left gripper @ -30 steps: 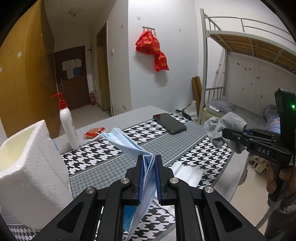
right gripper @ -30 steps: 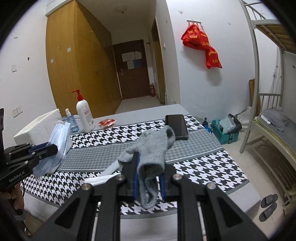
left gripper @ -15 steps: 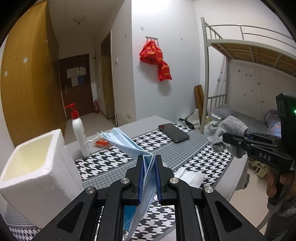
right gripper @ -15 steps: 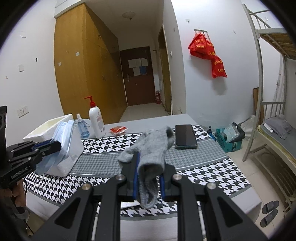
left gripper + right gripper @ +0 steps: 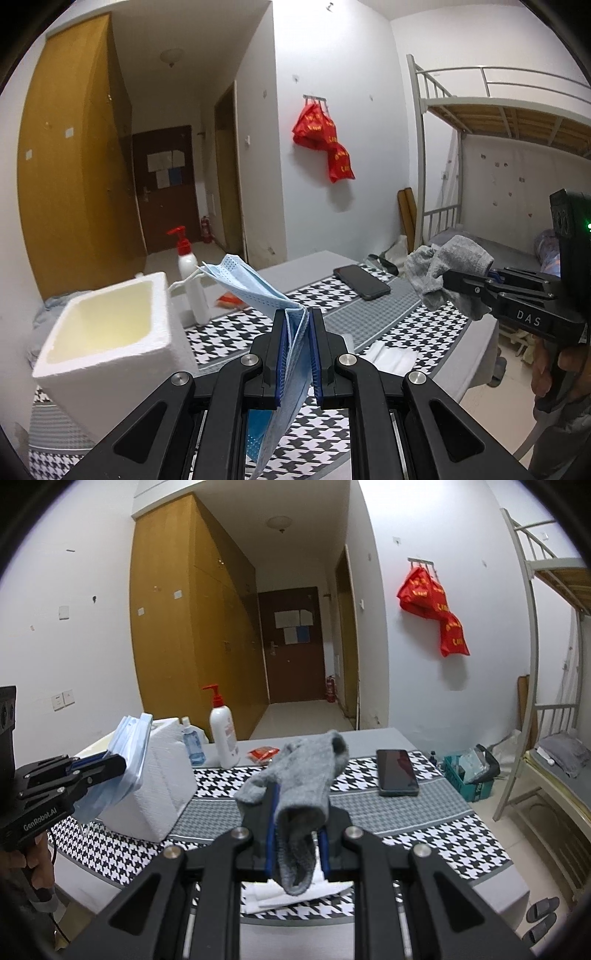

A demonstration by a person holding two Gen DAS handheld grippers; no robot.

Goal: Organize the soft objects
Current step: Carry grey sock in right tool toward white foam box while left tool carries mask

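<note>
Your left gripper (image 5: 295, 332) is clamped on a blue face mask (image 5: 266, 295), its jaws nearly together with the folded layers pinched between them. Part of the mask sticks up and back past the fingers, and the rest hangs down below them, clear of the table (image 5: 369, 310). To the left of the mask stands a white foam box (image 5: 110, 332) with its open top facing up; from your right wrist camera the mask (image 5: 129, 746) hangs in front of that box's (image 5: 162, 782) near left side.

Your right gripper (image 5: 295, 812) grips a grey sock (image 5: 306, 771), its jaws held narrow with the fabric bunched between them. The sock's cuff pokes up and forward over the fingers while the toe end dangles below, above some white tissues (image 5: 295, 893) lying on the checked tablecloth. From the left wrist camera the sock (image 5: 447, 269) is in the air over the table's right edge.

Further back on the table are a black phone (image 5: 397, 771), a white pump bottle (image 5: 221, 734) with a red top, a small clear bottle (image 5: 192, 742) and a red packet (image 5: 262, 753).
</note>
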